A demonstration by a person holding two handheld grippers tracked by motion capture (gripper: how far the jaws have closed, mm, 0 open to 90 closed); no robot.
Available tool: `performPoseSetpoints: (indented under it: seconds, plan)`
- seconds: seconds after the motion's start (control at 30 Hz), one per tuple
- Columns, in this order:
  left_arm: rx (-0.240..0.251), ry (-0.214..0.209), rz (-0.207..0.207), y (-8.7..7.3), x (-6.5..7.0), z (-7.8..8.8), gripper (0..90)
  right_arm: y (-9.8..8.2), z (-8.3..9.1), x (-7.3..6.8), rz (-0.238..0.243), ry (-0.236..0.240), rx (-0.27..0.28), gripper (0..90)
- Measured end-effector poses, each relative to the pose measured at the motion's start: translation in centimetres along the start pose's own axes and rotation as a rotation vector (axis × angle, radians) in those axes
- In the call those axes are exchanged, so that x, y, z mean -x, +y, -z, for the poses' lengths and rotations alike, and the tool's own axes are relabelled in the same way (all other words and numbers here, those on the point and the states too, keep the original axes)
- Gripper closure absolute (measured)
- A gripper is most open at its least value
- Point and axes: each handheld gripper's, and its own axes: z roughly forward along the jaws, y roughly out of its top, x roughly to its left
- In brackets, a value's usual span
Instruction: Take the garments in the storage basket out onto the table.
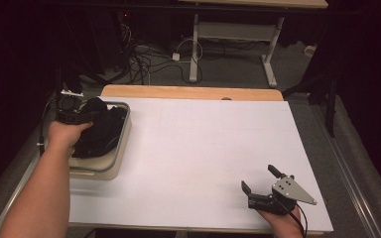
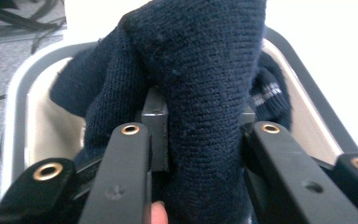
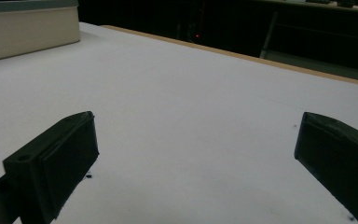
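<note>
While clamped by the left tongs (image 2: 200,140), soft, light knitwear (image 2: 200,70) in tub (image 2: 18,93); likely floppy; right tongs (image 3: 196,163) apart.

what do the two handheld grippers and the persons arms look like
Both are black two-jaw tools. The right gripper carries a grey three-cornered plate with small holes and trails a black cable. The left gripper has flat black jaw arms with brass-ringed holes. Both forearms are bare, with no sleeves in view.
</note>
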Motion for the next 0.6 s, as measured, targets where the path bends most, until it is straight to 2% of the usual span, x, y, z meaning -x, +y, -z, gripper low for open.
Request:
performPoseSetpoints:
  seconds: [0.03, 0.17, 0.4, 0.43, 0.47, 0.53, 0.57, 0.6]
  plan:
    - [-0.010, -0.006, -0.017, 0.1, 0.5, 0.3, 68.0, 0.0, 0.0, -0.1, 0.001, 0.001, 0.000, 0.2]
    - [-0.023, -0.012, -0.040, -0.1, 1.2, 0.8, 68.3, 0.1, 0.0, -0.2, 0.002, 0.004, 0.003, 0.2]
    - [-0.068, -0.048, -0.077, -1.2, 2.9, 1.4, 68.7, 0.2, 0.3, -0.2, 0.002, 0.002, 0.012, 0.2]
    - [-0.105, -0.067, -0.093, -1.7, 3.4, 1.3, 68.8, 0.2, 0.3, -0.2, 0.004, 0.003, 0.013, 0.3]
    - [-0.105, -0.067, -0.093, -1.7, 3.4, 1.3, 68.8, 0.2, 0.3, -0.2, 0.002, 0.003, 0.013, 0.2]
    - [-0.151, -0.071, -0.111, -2.3, 3.9, 1.0, 68.8, 0.2, 0.2, -0.3, 0.003, 0.005, 0.013, 0.2]
    - [-0.208, -0.083, -0.124, -2.7, 4.3, 0.5, 68.8, 0.2, 0.2, -0.3, 0.001, 0.007, 0.013, 0.2]
    - [-0.208, -0.083, -0.124, -2.7, 4.3, 0.5, 68.9, 0.3, 0.2, -0.4, -0.001, 0.010, 0.014, 0.2]
